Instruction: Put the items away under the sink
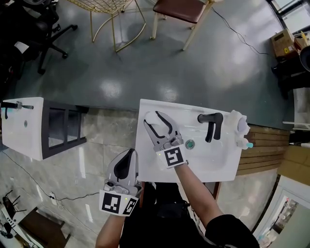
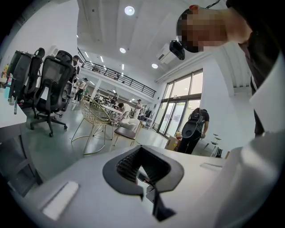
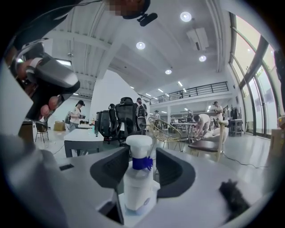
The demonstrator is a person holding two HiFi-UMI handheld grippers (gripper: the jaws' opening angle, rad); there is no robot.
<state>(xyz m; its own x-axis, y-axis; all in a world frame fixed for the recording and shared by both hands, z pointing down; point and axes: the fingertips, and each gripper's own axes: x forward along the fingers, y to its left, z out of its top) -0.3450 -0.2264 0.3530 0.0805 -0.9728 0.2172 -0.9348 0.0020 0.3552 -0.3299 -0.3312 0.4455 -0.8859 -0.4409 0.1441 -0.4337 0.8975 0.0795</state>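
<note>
A small white bottle with a blue collar stands on the front left corner of the white sink top. My right gripper reaches over that corner, open, with the bottle between its jaws. In the right gripper view the right gripper has a jaw on each side of the bottle, and a gap shows at the right jaw. My left gripper hangs below and left of the sink, off the counter, shut with nothing in it. In the left gripper view the left gripper's tips meet.
A black faucet stands behind the basin. White items and a teal-tipped piece sit at the sink's right end. A second white vanity stands to the left, chairs beyond, and wooden slats on the right.
</note>
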